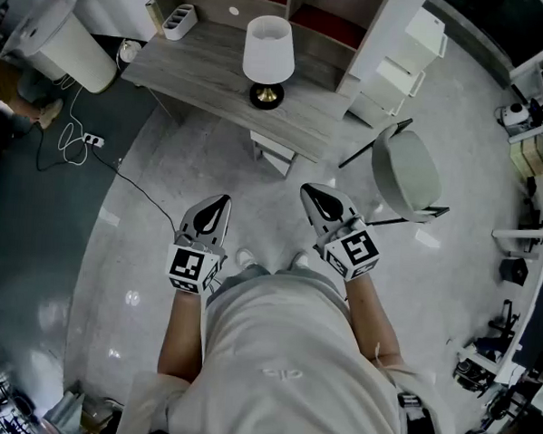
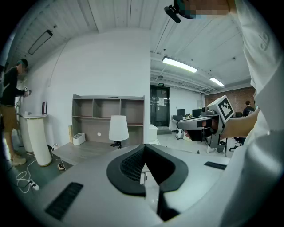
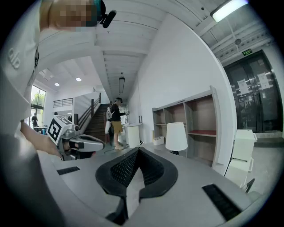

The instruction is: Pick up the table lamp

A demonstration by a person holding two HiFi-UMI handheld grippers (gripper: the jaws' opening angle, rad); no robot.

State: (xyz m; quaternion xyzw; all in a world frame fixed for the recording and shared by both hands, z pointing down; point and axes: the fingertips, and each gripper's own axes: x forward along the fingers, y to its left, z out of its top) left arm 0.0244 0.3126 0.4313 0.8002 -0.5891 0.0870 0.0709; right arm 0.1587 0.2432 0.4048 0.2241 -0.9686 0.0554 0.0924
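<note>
We look steeply down on a person (image 1: 283, 348) standing on a glossy grey floor (image 1: 143, 250), holding a gripper out in front in each hand. The left gripper (image 1: 220, 202) has its jaws pressed fully together with nothing between them. In its own view the black pads meet in a closed point. The right gripper (image 1: 313, 195) is the same, with its jaws tight together and empty. The two grippers sit side by side with a gap between them, both aimed forward and a little downward.

The lamp (image 1: 267, 50) stands upright on a grey wood-grain desk (image 1: 198, 63) ahead of the person, well apart from both grippers. We see a white tapered shade above a dark round base. Neither gripper touches it.

Behind the desk is a shelf unit (image 2: 108, 111) with open compartments. A small white caddy (image 1: 179, 21) sits near the desk's far left corner. To the right of the desk are white drawers (image 1: 402, 60), and nearer the person there is a grey chair (image 1: 405, 173). Left of the desk stands a tall white cylinder (image 1: 67, 42), with a cable and a power strip (image 1: 92, 140) on the dark floor beside it. A bystander (image 3: 116, 122) stands next to that cylinder.
</note>
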